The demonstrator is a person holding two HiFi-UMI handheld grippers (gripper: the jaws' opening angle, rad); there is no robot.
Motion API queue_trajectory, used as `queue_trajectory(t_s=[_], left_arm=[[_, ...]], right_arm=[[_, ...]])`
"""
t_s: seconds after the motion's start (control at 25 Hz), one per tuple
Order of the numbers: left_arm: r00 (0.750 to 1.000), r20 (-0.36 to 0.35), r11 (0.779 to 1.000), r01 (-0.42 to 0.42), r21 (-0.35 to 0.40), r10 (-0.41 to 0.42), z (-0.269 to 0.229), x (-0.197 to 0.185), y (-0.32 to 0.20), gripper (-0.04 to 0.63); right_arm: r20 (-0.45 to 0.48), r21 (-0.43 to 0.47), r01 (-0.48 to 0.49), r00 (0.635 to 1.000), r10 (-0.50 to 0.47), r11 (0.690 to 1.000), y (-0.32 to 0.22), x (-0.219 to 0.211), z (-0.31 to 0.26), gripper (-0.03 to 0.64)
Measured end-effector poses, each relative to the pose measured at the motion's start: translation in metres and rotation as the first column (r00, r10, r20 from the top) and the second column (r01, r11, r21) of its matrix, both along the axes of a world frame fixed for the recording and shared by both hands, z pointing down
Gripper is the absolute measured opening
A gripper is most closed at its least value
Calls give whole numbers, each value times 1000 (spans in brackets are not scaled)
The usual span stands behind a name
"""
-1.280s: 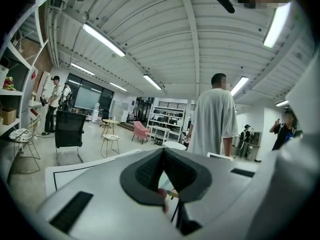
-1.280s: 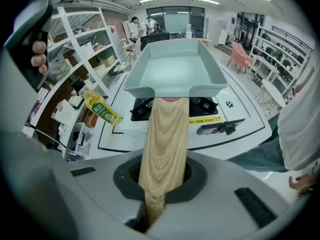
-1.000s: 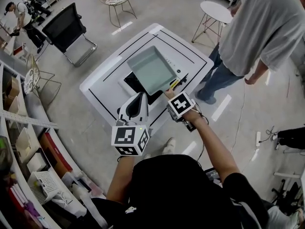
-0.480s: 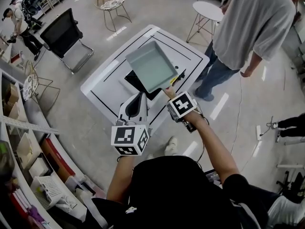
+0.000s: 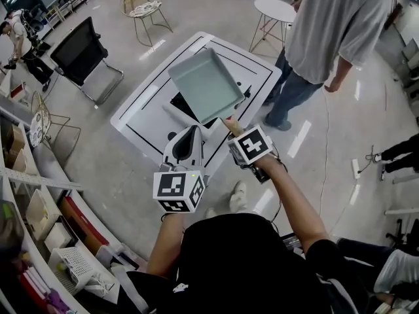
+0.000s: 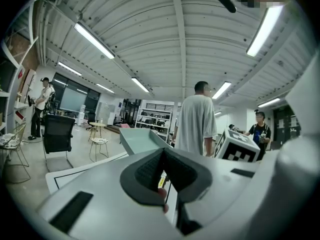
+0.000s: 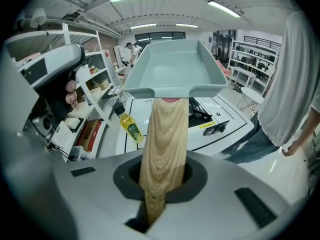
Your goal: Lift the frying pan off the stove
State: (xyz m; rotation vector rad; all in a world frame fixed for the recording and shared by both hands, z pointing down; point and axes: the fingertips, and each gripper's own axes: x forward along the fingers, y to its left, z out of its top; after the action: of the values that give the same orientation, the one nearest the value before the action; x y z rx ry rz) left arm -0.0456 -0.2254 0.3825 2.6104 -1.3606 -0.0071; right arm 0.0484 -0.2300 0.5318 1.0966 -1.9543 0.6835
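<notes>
The frying pan [image 5: 206, 84] is a pale green rectangular pan with a light wooden handle [image 5: 230, 123]. It hangs tilted in the air above the black stove [image 5: 181, 106] on the white table [image 5: 141, 113]. My right gripper [image 5: 234, 133] is shut on the handle, which runs between the jaws in the right gripper view, handle [image 7: 165, 149], pan [image 7: 175, 66]. My left gripper [image 5: 192, 141] hovers beside it at the table's near edge, jaws shut [image 6: 160, 176] on nothing; the pan [image 6: 137, 139] shows beyond them.
A person in a grey shirt [image 5: 340, 31] stands at the table's right side. A yellow oil bottle [image 7: 131, 126] stands on the table by the stove [image 7: 202, 109]. A black chair [image 5: 82, 44] and small round tables [image 5: 278, 8] stand beyond. Shelves [image 5: 39, 208] run along the left.
The pan has moved a little up and away from the stove with my right gripper on its handle. The left gripper has kept its place.
</notes>
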Motion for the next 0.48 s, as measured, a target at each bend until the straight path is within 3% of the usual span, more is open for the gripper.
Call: queue_trajectory(t_s=[0.28,0.48], left_arm=[[999,1,999,-41,9,41,-1,-11,17,9],[997,-2,997,-72,18,72,-1,-19,29,9]], right_arm=[[-4,77,-25,1000,26,997,13,-9,-15,12],[7,66,-73,997,72,995,31,-16,-18,12]])
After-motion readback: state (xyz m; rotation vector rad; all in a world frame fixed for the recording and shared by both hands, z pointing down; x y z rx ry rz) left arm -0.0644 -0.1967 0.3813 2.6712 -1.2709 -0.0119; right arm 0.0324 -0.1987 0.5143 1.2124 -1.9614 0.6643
